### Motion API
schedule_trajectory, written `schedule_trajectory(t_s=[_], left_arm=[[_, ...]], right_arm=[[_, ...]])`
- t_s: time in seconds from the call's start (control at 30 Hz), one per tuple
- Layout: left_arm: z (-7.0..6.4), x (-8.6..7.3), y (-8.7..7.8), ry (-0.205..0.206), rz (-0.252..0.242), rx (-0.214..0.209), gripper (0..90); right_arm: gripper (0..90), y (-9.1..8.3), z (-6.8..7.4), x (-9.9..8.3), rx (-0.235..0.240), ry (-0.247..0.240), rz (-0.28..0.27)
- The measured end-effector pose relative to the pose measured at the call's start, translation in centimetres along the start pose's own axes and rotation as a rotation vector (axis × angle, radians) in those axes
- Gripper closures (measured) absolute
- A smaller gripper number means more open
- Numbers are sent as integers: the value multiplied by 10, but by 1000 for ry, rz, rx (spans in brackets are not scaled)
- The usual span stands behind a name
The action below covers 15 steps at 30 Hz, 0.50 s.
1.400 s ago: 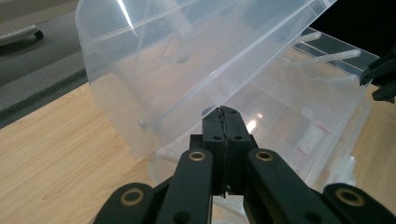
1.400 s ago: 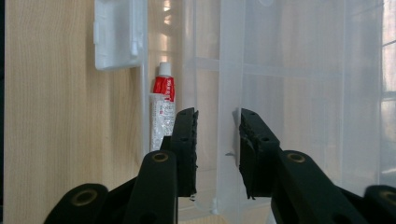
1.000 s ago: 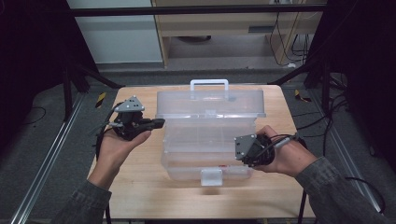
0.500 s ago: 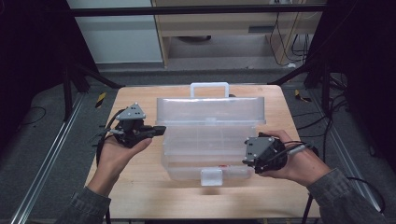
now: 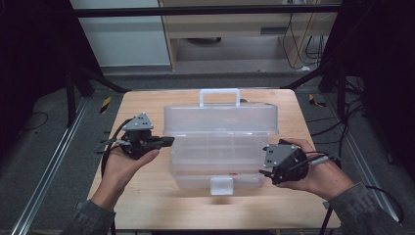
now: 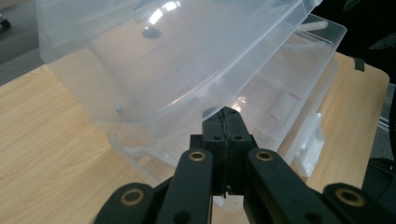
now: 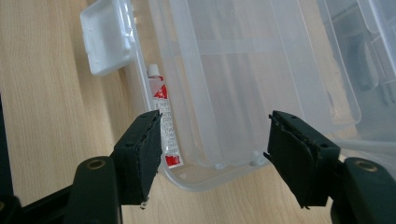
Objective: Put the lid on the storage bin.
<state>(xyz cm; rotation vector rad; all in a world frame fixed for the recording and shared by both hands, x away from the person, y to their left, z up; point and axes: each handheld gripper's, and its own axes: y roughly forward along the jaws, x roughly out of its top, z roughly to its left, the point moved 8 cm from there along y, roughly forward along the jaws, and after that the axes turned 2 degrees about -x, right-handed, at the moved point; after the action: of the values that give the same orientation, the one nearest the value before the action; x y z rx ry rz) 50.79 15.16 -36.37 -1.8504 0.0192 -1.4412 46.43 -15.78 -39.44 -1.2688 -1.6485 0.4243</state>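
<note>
Right tool: the right tool (image 5: pixel 268 166) sits at the near right corner of the clear plastic case (image 5: pixel 222 139); its jaws stand wide apart, one on each side of that corner in the right gripper view, gripping nothing. It has moved in toward the case's right end from where it was half a second ago.
Right hand: the right hand (image 5: pixel 318 174) rests low over the bench (image 5: pixel 147 205), sleeve at the near edge.
Latch: a white latch tab (image 5: pixel 221 185) hangs open on the near front of the case, over bare wood.
Tube: a red and white tube (image 7: pixel 163 121) lies inside the bottom tray along its front wall, just beside one jaw of the right tool.
Left tool: the left tool (image 5: pixel 169 141), jaws pressed together with nothing between them, has its tip at the left end of the case, under the edge of the raised upper section.
Change: the upper section stands higher and farther back than a second ago, with the tiered trays showing beneath.
Left hand: the left hand (image 5: pixel 128 159) holds its tool from below.
Handle: a white carry handle (image 5: pixel 219 96) stands on the case's far side.
Beyond: grey floor (image 5: pixel 58 161) with cables, then a pale cabinet (image 5: pixel 235 29) behind the bench.
</note>
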Motion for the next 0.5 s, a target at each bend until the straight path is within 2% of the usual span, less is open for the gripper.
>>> schedule_trajectory(t_s=[0.27,0.5], left_arm=[[-3,-7,2,1,2,-3,896],[-6,-22,5,-2,1,15,896]], right_arm=[[329,-5,0,-9,-18,20,0],[322,-11,0,-26,-41,69,1]])
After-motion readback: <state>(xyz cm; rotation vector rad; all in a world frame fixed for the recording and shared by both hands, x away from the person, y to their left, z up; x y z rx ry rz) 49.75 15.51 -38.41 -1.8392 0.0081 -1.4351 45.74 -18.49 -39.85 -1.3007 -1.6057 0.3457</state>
